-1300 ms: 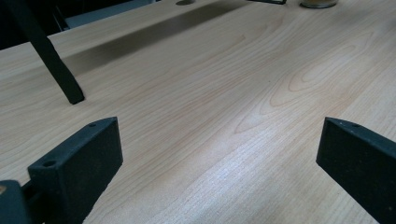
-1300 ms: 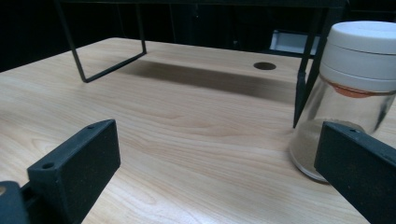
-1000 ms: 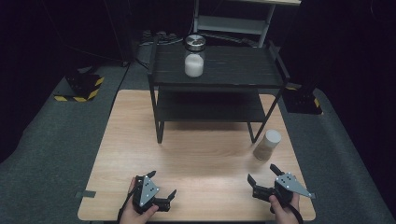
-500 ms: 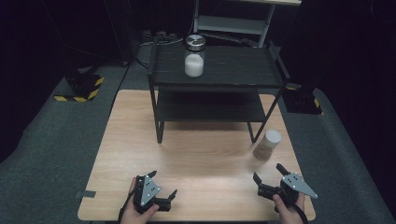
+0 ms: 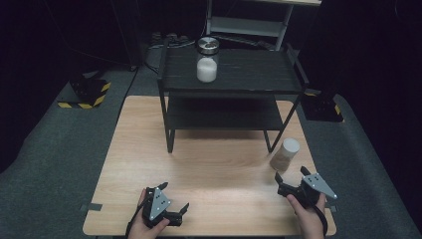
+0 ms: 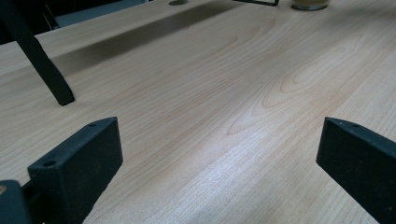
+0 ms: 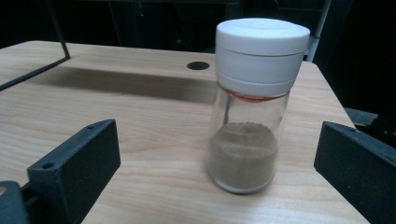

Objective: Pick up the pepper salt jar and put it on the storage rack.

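The work in hand looked barely begun: the spice jar (image 7: 250, 112), a clear glass one w/ a white cap and brownish powder in the bottom, stood upright on the desk (image 5: 214, 164) near its right edge, just beside the front right leg of the black rack (image 5: 234, 74), and nothing gripped it yet. The right hand-held gripper (image 5: 291, 179) sat low at the desk's near right corner, jaws wide apart and aimed at the jar; in the right gripper view the jar stood a bit right of centre btwn the two jaws, farther off than their tips, so no contact. The left hand-held gripper (image 5: 174, 204) rested near the front edge on the left, jaws also spread, pointing across bare wood w/ a rack leg (image 6: 39, 60) off to one side; it seemed idle. A second jar (image 5: 207, 59), metal-lidded w/ white contents, was already on the rack's top shelf toward the left, well apart from the spice jar. My read: approach stage only. Done so far, as far as visible: right gripper lined up roughly on the jar. Left to do: close in, clamp the glass body below the cap, lift, and prob. set it on the rack, though which shelf couldn't be told from this.
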`<state>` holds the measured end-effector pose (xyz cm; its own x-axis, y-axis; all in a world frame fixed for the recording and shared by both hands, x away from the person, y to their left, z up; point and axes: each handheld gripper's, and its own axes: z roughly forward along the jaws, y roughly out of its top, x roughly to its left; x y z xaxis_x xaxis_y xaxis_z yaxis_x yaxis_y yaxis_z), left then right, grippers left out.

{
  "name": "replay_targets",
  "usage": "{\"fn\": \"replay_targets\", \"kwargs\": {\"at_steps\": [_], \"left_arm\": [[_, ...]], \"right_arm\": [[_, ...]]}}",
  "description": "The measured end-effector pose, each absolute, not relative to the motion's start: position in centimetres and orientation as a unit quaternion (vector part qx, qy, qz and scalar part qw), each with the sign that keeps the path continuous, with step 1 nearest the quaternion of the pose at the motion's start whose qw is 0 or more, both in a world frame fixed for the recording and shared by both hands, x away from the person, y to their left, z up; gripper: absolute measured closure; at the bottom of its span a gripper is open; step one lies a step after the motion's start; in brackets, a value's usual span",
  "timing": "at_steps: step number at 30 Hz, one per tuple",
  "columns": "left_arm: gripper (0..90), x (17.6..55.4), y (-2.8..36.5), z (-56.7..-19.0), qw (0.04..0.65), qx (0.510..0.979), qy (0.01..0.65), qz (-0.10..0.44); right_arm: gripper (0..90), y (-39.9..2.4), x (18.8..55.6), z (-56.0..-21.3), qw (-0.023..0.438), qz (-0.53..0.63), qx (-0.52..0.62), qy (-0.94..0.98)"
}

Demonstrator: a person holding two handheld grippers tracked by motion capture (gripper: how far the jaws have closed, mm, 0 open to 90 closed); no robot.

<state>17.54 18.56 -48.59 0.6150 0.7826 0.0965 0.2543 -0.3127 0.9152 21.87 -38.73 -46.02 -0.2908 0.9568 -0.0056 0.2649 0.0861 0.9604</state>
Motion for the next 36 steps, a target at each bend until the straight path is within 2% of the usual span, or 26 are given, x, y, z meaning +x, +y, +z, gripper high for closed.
{"fn": "replay_targets", "kwargs": {"at_steps": [12,22,28,33,35,36], "left_arm": [[0.8,17.5,18.1,-48.4,0.466,0.766,0.341,0.284],[0.8,17.8,18.2,-48.3,0.461,0.759,0.362,0.283],[0.8,17.6,18.5,-48.4,0.465,0.756,0.364,0.283],[0.8,17.6,18.6,-48.4,0.467,0.753,0.366,0.282],[0.8,17.5,18.6,-48.4,0.468,0.752,0.368,0.281],[0.8,17.5,18.6,-48.4,0.468,0.752,0.368,0.283]], "right_arm": [[1.9,-38.6,25.2,-46.1,0.359,0.482,0.482,0.638],[9.1,-38.1,26.9,-46.1,0.376,0.479,0.494,0.621],[16.6,-38.1,27.7,-46.1,0.384,0.481,0.499,0.610],[21.5,-38.6,28.2,-46.1,0.369,0.488,0.508,0.606],[28.5,-38.7,28.3,-46.2,0.367,0.494,0.502,0.608],[28.5,-38.7,28.3,-46.2,0.367,0.494,0.502,0.608]]}}
